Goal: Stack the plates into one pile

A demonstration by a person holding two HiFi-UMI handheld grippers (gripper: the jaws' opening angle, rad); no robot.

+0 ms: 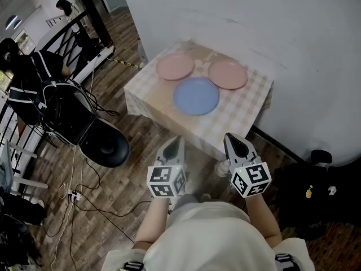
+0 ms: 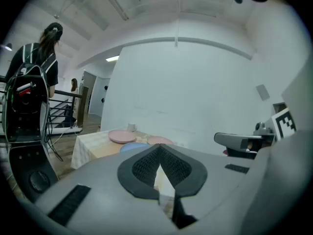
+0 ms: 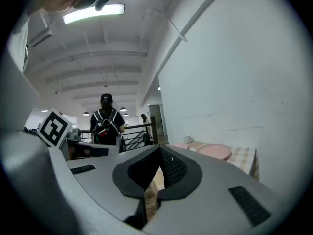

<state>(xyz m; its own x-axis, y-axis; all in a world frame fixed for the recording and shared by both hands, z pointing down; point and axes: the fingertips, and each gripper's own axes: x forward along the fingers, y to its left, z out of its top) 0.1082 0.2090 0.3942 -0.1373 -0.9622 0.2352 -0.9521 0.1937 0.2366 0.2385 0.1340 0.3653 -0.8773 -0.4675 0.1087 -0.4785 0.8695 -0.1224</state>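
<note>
Three plates lie apart on a small table [image 1: 242, 112] with a checked cloth: a pink plate [image 1: 175, 67] at the far left, a second pink plate [image 1: 228, 74] at the far right, and a blue plate [image 1: 196, 96] nearer me. My left gripper [image 1: 172, 145] and right gripper [image 1: 236, 144] hover side by side short of the table's near edge, both shut with nothing between the jaws. The left gripper view shows the far-left pink plate [image 2: 122, 136], the blue plate [image 2: 134, 147] and the other pink plate [image 2: 159, 141] beyond the jaws. A pink plate [image 3: 213, 152] shows in the right gripper view.
A white wall runs behind and right of the table. A small white cup [image 1: 188, 45] stands at the table's far edge. Left on the wooden floor are a black round base [image 1: 107, 145], cables [image 1: 76, 196] and a railing [image 1: 67, 35]. A person with a backpack [image 2: 30, 94] stands by the railing. A dark bag [image 1: 316, 193] lies at the right.
</note>
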